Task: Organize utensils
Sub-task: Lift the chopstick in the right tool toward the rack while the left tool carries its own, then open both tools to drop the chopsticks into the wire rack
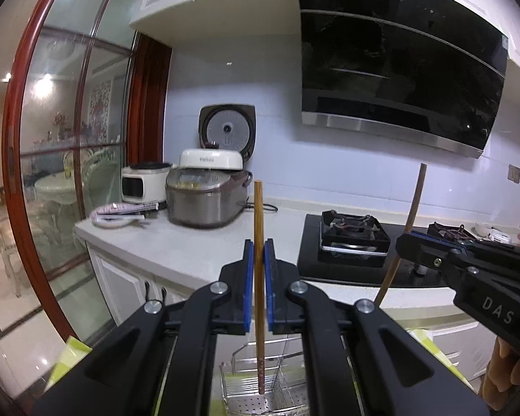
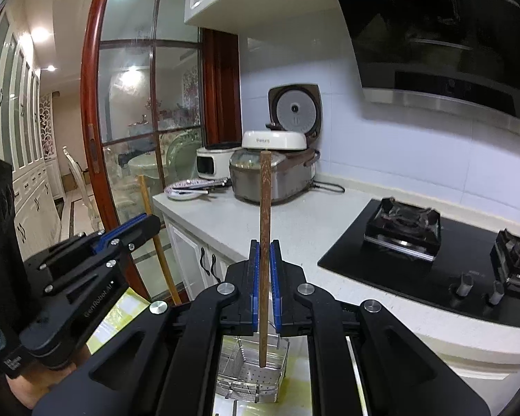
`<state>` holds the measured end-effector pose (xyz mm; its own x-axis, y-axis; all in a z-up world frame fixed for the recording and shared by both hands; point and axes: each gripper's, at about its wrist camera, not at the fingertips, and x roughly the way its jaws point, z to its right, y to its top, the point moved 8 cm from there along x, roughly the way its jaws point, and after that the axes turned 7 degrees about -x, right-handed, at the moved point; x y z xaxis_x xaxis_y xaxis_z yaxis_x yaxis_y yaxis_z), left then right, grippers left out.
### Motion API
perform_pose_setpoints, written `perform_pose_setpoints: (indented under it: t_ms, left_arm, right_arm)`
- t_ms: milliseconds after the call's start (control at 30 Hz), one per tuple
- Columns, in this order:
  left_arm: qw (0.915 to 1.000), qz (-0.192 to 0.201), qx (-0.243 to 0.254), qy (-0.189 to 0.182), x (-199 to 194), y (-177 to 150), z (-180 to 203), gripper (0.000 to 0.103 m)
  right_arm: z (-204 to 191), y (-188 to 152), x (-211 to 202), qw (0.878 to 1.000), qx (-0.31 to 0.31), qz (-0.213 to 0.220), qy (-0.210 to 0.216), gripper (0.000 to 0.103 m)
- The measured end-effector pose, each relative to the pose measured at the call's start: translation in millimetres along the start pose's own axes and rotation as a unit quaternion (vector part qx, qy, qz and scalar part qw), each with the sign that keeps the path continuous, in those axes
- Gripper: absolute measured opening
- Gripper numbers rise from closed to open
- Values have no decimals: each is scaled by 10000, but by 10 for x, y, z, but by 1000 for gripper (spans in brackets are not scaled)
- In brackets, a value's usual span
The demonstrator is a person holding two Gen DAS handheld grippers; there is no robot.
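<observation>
Wooden chopsticks stand upright in both grippers above a wire utensil basket [image 1: 260, 391] in a home kitchen. The left gripper [image 1: 259, 260] is clamped on a lighter chopstick [image 1: 258, 242] running up between its blue pads, its lower tip hanging over the basket. The right gripper [image 2: 264, 263] pinches a darker chopstick [image 2: 264, 215] the same way, its tip just above the basket's perforated floor. Behind, a rice cooker [image 1: 206, 201] and gas hob [image 2: 433, 253] sit on the white counter [image 1: 190, 246].

Two chopsticks [image 1: 258, 242] [image 2: 264, 242] (one per gripper), one wire basket [image 2: 256, 378], two burners [image 2: 402, 228], two cookers [image 1: 208, 197].
</observation>
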<state>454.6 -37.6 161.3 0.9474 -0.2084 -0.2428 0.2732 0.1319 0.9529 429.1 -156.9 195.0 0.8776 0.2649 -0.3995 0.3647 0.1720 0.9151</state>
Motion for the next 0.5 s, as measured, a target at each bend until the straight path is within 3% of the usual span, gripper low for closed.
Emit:
perform_pose_setpoints:
  t_ms: [267,500]
  left_arm:
    - [9995,-255,-153,55,286,-503,-154,6]
    - [9993,-333,-125,79,330,-651,-181,6]
  right_arm:
    - [-40,-435,369,9996,48,-285,28,9]
    - [-40,-638,466,9992,99,-400,17,9]
